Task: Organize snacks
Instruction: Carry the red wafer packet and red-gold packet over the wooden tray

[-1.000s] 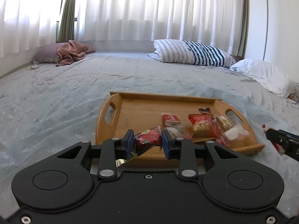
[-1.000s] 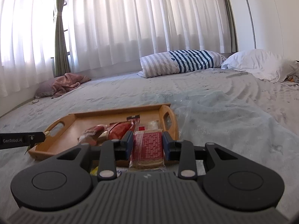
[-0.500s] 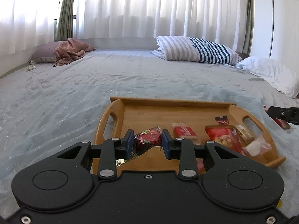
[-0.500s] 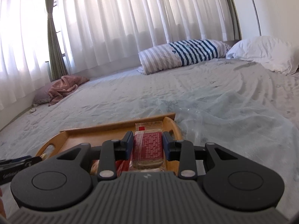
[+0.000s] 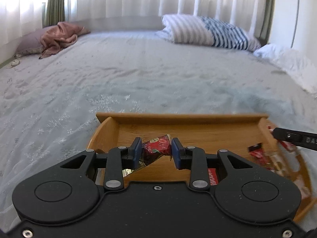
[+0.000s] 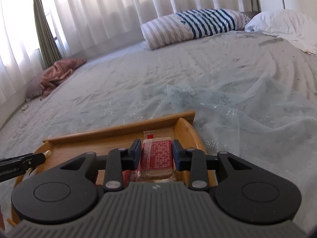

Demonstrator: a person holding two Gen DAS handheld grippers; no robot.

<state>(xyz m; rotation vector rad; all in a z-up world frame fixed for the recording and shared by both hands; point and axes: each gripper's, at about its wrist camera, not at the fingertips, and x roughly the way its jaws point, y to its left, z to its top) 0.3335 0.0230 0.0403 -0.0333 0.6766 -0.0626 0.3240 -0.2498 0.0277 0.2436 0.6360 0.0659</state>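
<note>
Where the wooden tray sits on the pale bedspread, both grippers hover over it, each clamped on a snack. The left gripper pinches a crumpled red sachet with a round green-edged emblem and a gold foil end sticking out on the left; it hangs tilted above the tray's near left floor. The right gripper squeezes a flat red wafer pack, printed with small white text, its clear crimped seal pointing away, brown biscuit showing at the near end; it is over the tray's right end. More red wrapped snacks lie in the tray's right part, partly blurred. A striped pillow and a pink blanket lie far off by the curtains.

Compared with a second ago, both grippers have come forward: the tray was then wholly ahead of them, and now its near rim is hidden beneath them. Both grips look unchanged.
</note>
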